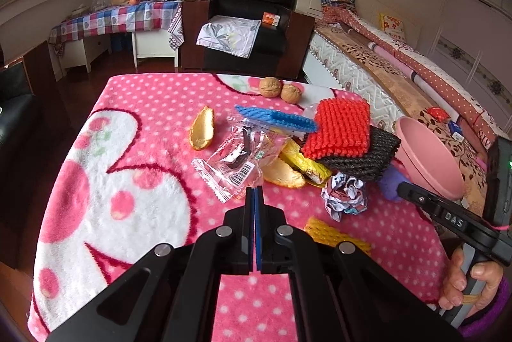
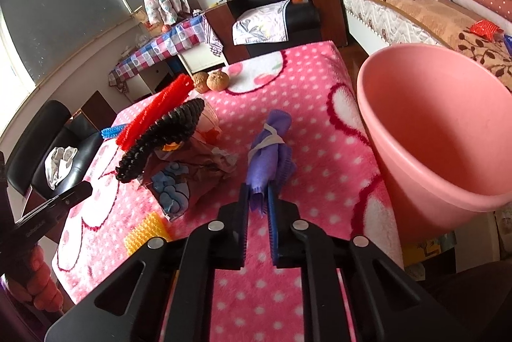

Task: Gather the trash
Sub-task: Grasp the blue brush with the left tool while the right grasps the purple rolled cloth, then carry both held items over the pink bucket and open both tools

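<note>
Trash lies on the pink dotted blanket (image 1: 144, 124): a clear wrapper (image 1: 230, 163), orange peels (image 1: 201, 128), a yellow wrapper (image 1: 304, 163), crumpled paper (image 1: 344, 195), red (image 1: 339, 127), black (image 1: 364, 161), blue (image 1: 275, 117) and yellow (image 1: 332, 234) foam nets. My left gripper (image 1: 255, 191) is shut and empty, just short of the clear wrapper. My right gripper (image 2: 258, 198) is shut on a purple foam net (image 2: 268, 150), left of the pink bin (image 2: 441, 131). The bin (image 1: 428, 156) and the purple net (image 1: 392, 182) also show in the left wrist view.
Two walnuts (image 1: 280, 88) sit at the blanket's far edge. A black armchair (image 1: 246, 22) and a table with a checked cloth (image 1: 112, 22) stand beyond. A bed (image 1: 400, 70) runs along the right. The bin stands off the table's right edge.
</note>
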